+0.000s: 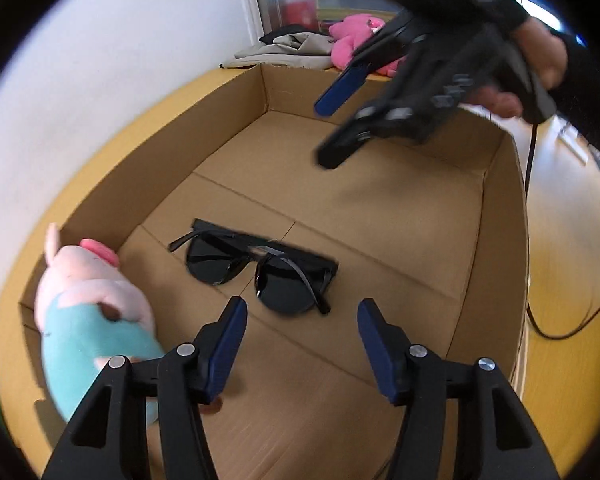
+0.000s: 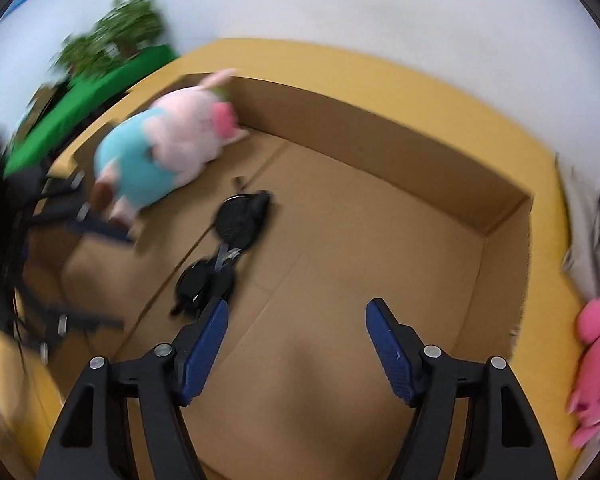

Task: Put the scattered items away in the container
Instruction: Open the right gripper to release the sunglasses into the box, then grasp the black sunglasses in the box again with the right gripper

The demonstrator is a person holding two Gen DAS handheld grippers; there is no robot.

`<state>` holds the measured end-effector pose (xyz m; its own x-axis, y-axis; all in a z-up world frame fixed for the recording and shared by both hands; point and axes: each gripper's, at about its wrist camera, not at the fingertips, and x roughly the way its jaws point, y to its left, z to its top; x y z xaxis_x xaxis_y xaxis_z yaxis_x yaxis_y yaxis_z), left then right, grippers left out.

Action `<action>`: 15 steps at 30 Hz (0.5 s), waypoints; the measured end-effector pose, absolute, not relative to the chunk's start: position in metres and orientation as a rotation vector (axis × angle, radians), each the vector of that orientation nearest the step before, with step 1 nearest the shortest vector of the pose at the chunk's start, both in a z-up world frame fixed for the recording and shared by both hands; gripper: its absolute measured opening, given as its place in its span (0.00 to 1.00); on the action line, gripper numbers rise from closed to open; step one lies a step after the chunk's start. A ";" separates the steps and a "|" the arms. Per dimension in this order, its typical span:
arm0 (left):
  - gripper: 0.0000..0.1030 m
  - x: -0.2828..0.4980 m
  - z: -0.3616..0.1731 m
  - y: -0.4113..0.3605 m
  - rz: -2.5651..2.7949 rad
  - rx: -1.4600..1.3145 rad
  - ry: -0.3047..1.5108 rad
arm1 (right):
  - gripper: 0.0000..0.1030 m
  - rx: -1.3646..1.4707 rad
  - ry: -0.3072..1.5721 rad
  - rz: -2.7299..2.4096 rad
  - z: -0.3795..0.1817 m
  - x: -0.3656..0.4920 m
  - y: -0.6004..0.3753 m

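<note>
- The cardboard box (image 1: 496, 216) is the largest thing here: a wide, shallow, open-topped box on a yellow table (image 1: 112, 136) that stands against a white wall. Its floor shows flap seams and is mostly bare.
- Inside the box, a pink pig plush in a light-blue dress (image 1: 88, 320) lies on its side in one corner, leaning against the wall of the box.
- Also inside the box, near the middle of its floor and apart from the plush, a pair of black sunglasses (image 1: 256, 268) lies flat with the arms folded.
- Outside the box, past its far wall in the left wrist view, a bright pink plush (image 1: 350, 38) sits on the table beside a heap of folded beige and dark cloth (image 1: 284, 50).
- A green plant (image 2: 116, 36) and a green surface stand beyond the plush's corner of the box, blurred in the right wrist view.
- The left gripper (image 1: 302, 340) hangs over the box with its jaws apart and nothing between them; the sunglasses lie just beyond its tips.
- The right gripper (image 2: 296, 344), held by a gloved hand (image 1: 540, 52), also hovers above the box floor, jaws wide and empty.
</note>
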<state>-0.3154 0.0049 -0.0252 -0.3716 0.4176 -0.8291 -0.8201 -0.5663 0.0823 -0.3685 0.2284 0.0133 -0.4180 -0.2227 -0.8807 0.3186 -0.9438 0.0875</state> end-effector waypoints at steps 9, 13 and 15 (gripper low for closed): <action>0.56 -0.346 -0.031 0.011 1.935 -1.262 0.328 | 0.71 1.544 -0.126 -2.261 -0.018 -0.428 0.193; 0.56 -0.356 -0.036 0.020 1.967 -1.364 0.233 | 0.49 1.634 -0.033 -2.245 -0.036 -0.437 0.175; 0.56 -0.361 -0.038 0.024 1.980 -1.405 0.180 | 0.37 1.661 -0.048 -2.235 -0.045 -0.437 0.174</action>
<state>-0.3610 0.0236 -0.0382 -0.1739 0.4532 -0.8743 -0.6036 -0.7505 -0.2691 -0.4366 0.1738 -0.0448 -0.2477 -0.3000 -0.9212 0.2605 -0.9365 0.2349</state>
